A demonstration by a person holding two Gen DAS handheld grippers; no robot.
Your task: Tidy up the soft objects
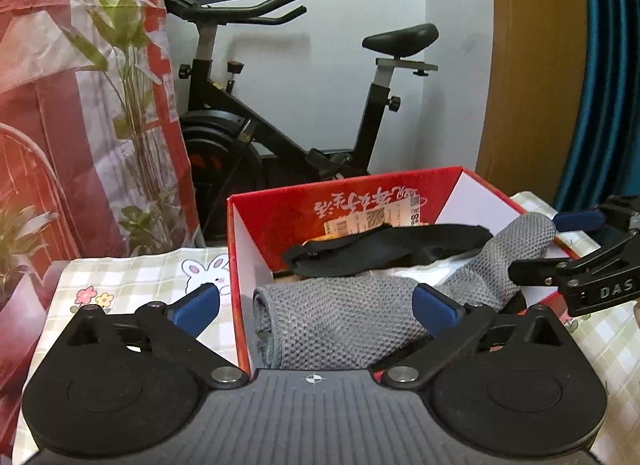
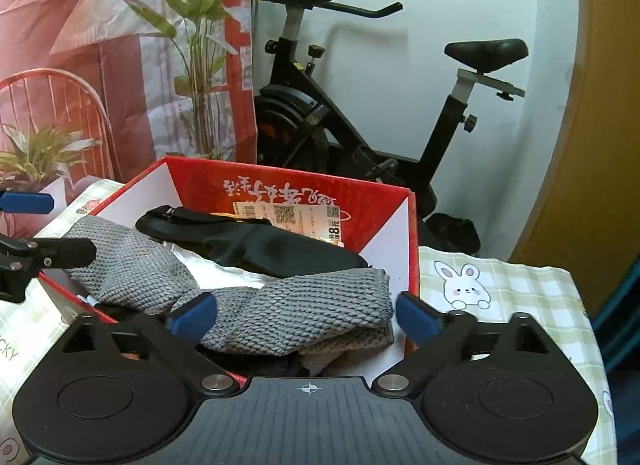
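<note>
Left wrist: left gripper (image 1: 316,307) fingers wide apart, holding nothing; grey waffle-knit cloth (image 1: 352,321) lies in red cardboard box (image 1: 256,209) at the counter's (image 1: 132,277) far edge, one end draped over the right rim. Risk: that limp end slides out.

Right wrist: right gripper (image 2: 306,315) fingers wide, empty, straddling the cloth's thick folded end; black strap (image 2: 256,241) behind, snaggable.

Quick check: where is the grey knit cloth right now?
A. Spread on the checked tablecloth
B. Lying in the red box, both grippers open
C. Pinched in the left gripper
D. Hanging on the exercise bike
B: the grey knit cloth lies in the red box, with the left gripper and right gripper both spread wide, pads clear of it.
</note>
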